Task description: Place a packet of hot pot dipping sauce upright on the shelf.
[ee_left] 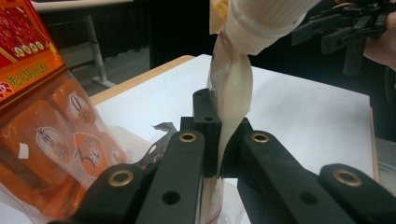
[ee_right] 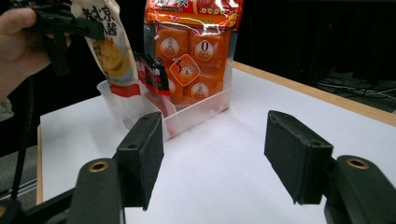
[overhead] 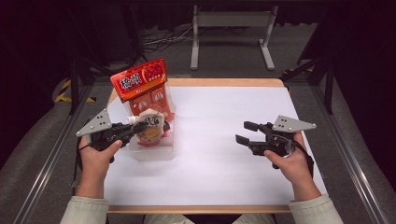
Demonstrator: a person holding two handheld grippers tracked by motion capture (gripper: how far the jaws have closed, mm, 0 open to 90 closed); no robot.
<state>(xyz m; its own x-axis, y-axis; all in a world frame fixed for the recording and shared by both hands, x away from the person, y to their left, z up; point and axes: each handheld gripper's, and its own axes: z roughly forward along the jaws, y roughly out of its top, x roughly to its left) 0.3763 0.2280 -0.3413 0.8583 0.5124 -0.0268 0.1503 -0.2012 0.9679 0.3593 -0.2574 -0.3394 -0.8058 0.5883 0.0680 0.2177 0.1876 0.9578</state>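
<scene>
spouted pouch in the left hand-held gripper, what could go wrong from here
The left hand-held gripper pinches the spouted pouch only on its thin edge below the cap, so it may slip or swing. Hanging over the clear bin, it could snag the tall orange snack bag and tip it.

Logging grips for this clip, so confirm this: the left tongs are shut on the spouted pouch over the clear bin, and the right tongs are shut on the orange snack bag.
Wrong about the right tongs: the right gripper view shows them open, with nothing between them. The orange snack bag stands in the clear bin. The left tongs are indeed shut on the spouted pouch.
</scene>
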